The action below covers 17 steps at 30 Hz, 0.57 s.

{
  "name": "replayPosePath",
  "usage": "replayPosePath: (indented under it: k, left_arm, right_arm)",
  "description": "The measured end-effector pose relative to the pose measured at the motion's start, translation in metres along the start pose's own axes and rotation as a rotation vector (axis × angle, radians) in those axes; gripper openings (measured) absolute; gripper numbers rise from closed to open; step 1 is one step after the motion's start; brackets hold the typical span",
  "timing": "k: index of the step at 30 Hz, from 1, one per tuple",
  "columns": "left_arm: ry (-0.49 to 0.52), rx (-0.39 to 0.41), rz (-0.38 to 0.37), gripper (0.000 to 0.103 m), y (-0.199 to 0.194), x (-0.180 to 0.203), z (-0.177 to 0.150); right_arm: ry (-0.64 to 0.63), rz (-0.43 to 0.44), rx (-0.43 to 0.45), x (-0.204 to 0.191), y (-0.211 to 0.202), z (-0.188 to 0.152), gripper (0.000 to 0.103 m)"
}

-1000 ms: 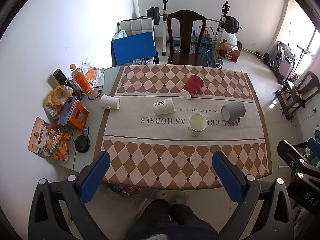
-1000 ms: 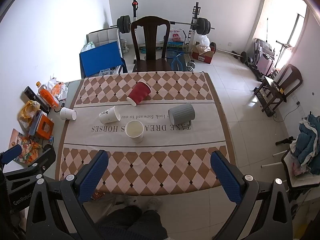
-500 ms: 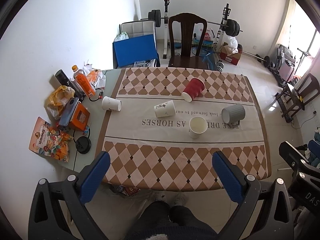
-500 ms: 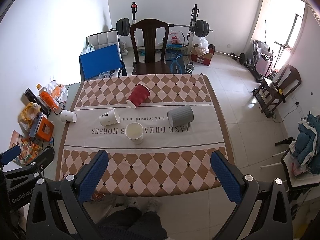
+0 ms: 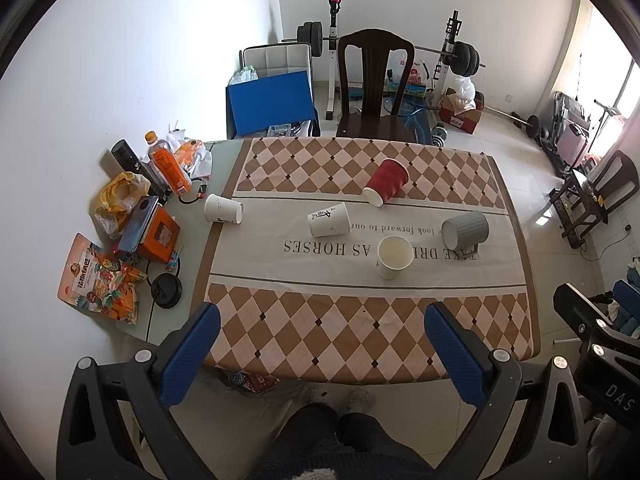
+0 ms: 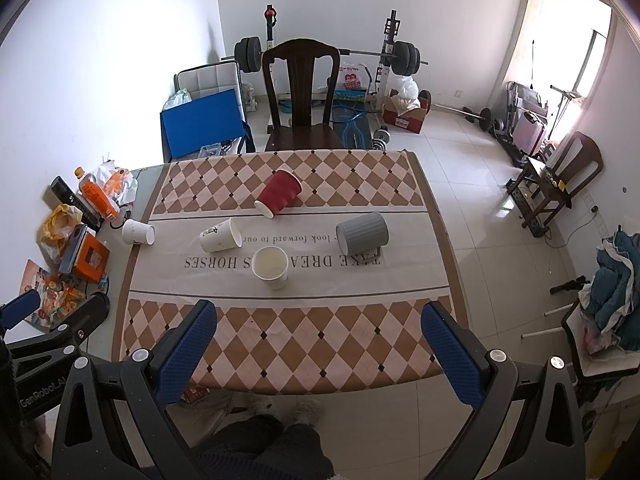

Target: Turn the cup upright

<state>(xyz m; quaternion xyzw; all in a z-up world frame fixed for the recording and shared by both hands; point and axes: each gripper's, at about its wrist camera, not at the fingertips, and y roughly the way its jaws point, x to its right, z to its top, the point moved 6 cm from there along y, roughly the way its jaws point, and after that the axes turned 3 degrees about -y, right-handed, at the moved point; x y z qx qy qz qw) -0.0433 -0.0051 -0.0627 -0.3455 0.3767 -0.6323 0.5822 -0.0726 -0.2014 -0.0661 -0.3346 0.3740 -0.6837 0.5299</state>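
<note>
**Both tongs spread wide, nothing held**

The left gripper (image 5: 320, 336) and the right gripper (image 6: 318, 334) were both spread wide and empty, touching nothing, above the near edge of the table (image 5: 516, 240). Ahead of them, well apart, one paper cup (image 5: 394, 257) stood upright. The red cup (image 5: 386, 187), the printed white cup (image 5: 329, 220), the grey mug (image 6: 362, 233) and a small white cup (image 5: 223, 209) lay on their sides beyond it.

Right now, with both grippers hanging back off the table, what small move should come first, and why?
Probably lower the right gripper toward the ribbed grey mug lying on its side. Both grippers, the left gripper too, have their jaws open and empty above the table's near edge, and only the plain white paper cup stands upright; the mug lies furthest right.
</note>
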Motion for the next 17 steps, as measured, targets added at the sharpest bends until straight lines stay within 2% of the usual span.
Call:
replayPosePath:
  k: [17]
  left_arm:
    - [-0.002, 0.001, -0.003, 0.103, -0.0006, -0.0019, -0.0006]
  right_arm:
    - [-0.002, 0.0, -0.001, -0.001, 0.0008, -0.0023, 0.103]
